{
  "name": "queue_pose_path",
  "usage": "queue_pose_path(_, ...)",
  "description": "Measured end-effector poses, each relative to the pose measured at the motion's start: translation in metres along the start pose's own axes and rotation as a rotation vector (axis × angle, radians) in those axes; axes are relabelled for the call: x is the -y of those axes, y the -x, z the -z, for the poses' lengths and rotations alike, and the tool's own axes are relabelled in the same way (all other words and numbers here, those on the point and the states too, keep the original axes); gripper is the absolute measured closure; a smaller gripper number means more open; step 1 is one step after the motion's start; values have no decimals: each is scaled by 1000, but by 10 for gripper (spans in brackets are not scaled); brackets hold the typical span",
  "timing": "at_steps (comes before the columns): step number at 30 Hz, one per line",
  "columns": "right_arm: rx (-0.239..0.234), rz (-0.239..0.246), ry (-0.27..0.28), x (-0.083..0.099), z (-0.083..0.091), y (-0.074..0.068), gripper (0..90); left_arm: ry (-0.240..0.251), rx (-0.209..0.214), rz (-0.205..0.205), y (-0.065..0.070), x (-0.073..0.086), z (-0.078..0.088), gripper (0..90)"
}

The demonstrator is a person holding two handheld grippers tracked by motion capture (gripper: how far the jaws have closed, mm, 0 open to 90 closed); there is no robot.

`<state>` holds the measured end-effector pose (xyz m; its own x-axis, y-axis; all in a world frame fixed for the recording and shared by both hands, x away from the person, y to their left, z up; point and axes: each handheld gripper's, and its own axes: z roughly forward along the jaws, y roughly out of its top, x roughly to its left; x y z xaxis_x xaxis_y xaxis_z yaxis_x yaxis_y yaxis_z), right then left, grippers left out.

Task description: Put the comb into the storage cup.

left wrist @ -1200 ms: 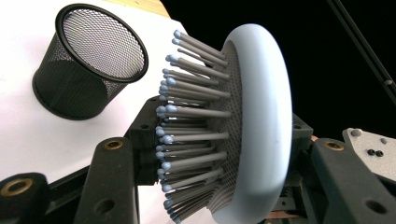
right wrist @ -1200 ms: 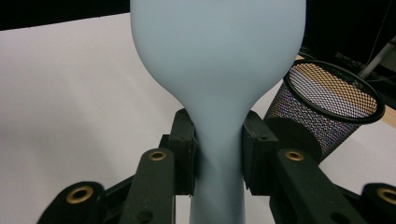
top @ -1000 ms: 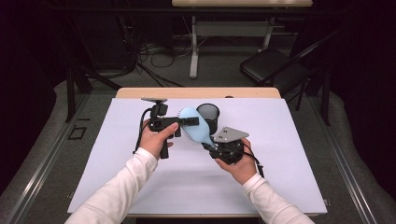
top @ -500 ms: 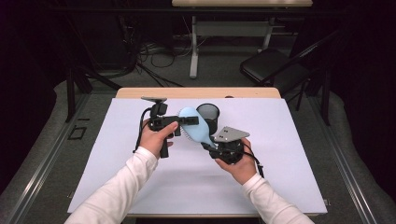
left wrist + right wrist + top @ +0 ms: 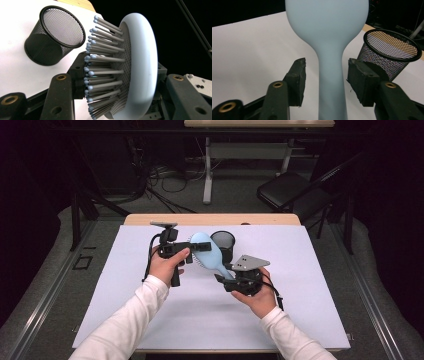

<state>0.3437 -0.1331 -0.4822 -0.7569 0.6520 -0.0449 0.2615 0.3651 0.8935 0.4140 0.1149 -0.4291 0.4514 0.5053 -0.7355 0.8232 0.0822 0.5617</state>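
While left gripper point(image 5: 192, 256) clamps hairbrush point(image 5: 209, 256) head, right gripper point(image 5: 327, 82) jaws, just opening, flank handle untouching; withdraw straight back, then lower brush into mesh cup point(image 5: 223, 242).

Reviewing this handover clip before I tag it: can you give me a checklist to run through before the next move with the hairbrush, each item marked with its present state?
1. Left claw clamped on the hairbrush head: ok, jaws sit on either side of it.
2. Right claw let go of the handle: ok, its jaws have just been opening, and gaps show on both sides of the handle between them.
3. Brush clear of the table: ok, held above it.
4. Mesh cup upright, mouth free: ok.
5. Cup empty inside: cannot tell.
6. Handle pointing toward the cup: not ok, it points away toward the right claw.
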Motion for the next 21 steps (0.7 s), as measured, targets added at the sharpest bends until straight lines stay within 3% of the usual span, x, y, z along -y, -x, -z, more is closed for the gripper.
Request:
queue_pose_path(9,-13,-9,-6,-2,3,0,358,5,-4,-2,1,-4,0,479)
queue_pose_path(21,-13,-9,6,-6,11,2,353,23,-42,-8,3,-11,2,481)
